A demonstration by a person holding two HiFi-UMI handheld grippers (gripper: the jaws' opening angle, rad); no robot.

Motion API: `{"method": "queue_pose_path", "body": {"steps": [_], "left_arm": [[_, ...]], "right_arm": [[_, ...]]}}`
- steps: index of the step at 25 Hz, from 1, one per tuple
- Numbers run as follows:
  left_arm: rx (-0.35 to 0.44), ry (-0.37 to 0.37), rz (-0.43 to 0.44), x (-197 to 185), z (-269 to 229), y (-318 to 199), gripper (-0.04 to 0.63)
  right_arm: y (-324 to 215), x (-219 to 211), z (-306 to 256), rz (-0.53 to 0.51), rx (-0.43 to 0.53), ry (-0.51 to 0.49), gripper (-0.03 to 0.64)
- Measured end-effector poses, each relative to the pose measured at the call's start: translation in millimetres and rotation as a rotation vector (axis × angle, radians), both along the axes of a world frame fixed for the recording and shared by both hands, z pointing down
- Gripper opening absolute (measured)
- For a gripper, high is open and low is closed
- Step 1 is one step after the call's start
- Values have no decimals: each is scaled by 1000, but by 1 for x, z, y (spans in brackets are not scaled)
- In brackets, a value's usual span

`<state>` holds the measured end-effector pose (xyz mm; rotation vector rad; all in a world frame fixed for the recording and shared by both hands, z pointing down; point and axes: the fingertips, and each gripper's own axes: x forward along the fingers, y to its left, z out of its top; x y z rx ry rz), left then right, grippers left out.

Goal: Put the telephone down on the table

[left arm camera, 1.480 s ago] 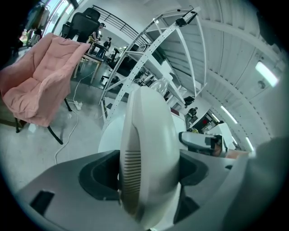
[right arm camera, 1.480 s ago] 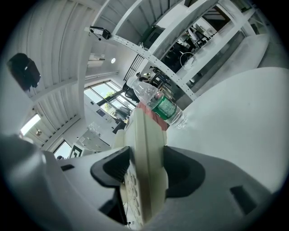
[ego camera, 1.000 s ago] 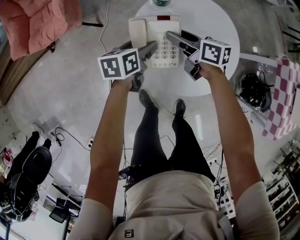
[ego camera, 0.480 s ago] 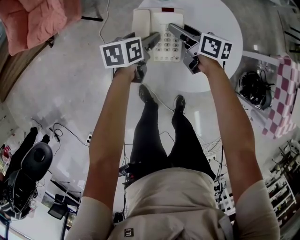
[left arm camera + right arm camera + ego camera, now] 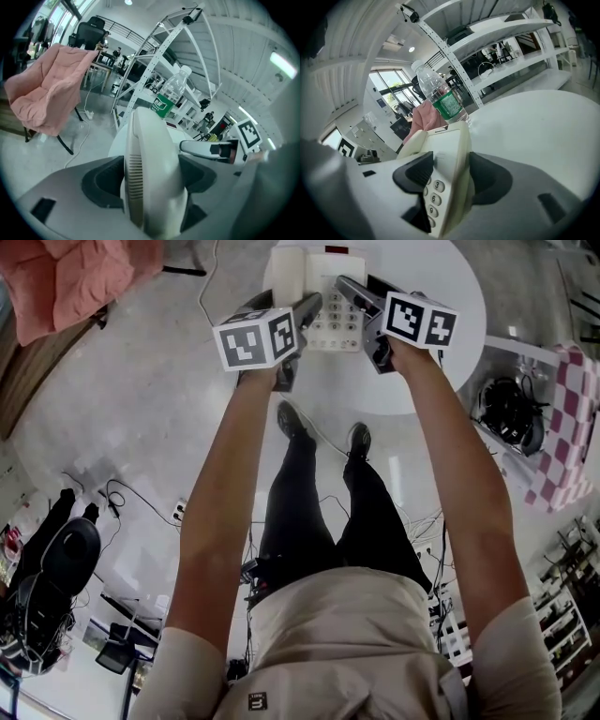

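I saw smooth cream plastic on the telephone (image 5: 328, 277), matt grey plastic on the left hand-held gripper (image 5: 150, 185), a smooth white desk (image 5: 375, 395), a clear plastic bottle (image 5: 440, 101) and a soft pink cloth (image 5: 75, 287).

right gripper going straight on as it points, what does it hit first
The right gripper is clamped on the telephone, which would move with it. Beyond, the water bottle stands almost dead ahead on the table, probably first, though depth is unclear.

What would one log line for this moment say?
left gripper: shut on telephone | right gripper: shut on telephone | telephone: over table, contact unclear
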<state>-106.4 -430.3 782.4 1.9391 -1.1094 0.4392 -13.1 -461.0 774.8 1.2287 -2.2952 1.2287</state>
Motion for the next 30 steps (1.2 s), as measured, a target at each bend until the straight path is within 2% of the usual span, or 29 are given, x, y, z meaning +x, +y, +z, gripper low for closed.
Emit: {"method": "queue_pose_path", "body": {"steps": [2, 5, 8, 13, 16, 19, 22, 27, 30], "left_arm": [[38, -37, -1, -5, -9, -4, 353], [39, -21, 0, -9, -14, -4, 353], [61, -47, -3, -23, -29, -4, 353], [62, -49, 15, -34, -47, 3, 353], [61, -49, 15, -39, -59, 11, 353], [95, -88, -5, -52, -83, 15, 353], [117, -77, -26, -60, -104, 22, 353], [211, -117, -70, -82, -170, 33, 350], [282, -120, -88, -85, -214, 47, 300]], "right_arm": [[0, 1, -2, 3, -1, 21, 235], [2, 2, -4, 9, -12, 52, 232], [5, 2, -9, 14, -18, 75, 233], [10, 3, -26, 15, -8, 99, 233], [11, 7, -43, 23, 10, 108, 233], [12, 13, -64, 29, 39, 121, 225], [16, 20, -90, 33, 74, 130, 215], [31, 30, -148, 33, 152, 114, 153], [45, 33, -189, 9, 217, 92, 87]]}}
